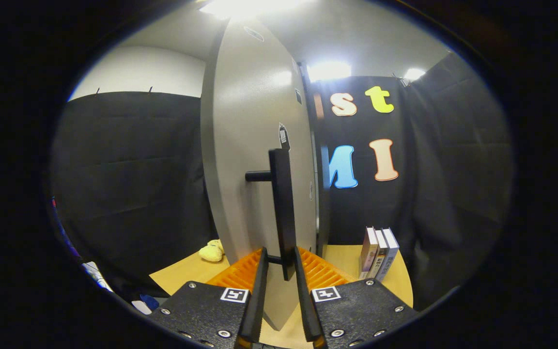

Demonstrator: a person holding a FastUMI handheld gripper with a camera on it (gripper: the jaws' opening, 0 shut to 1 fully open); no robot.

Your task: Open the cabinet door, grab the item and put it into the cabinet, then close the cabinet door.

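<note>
A soft yellow toy (212,250), probably light and squashy, is being left on the table (182,274) to the left of the cabinet door (250,160). The rigid black handle (283,208) is being straddled by the gripper (281,271), whose fingers are lying close beside its lower end; whether they are clamping it cannot be told. Books (379,253) are standing to the right.

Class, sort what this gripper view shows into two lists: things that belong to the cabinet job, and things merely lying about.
Belongs to the job:
- cabinet door, swung partly open
- black handle on that door, its lower end between the fingers
- gripper, fingers either side of the handle; contact unclear
- yellow soft item on the table, probably the item to store

Lying about:
- three upright books
- wooden table
</note>
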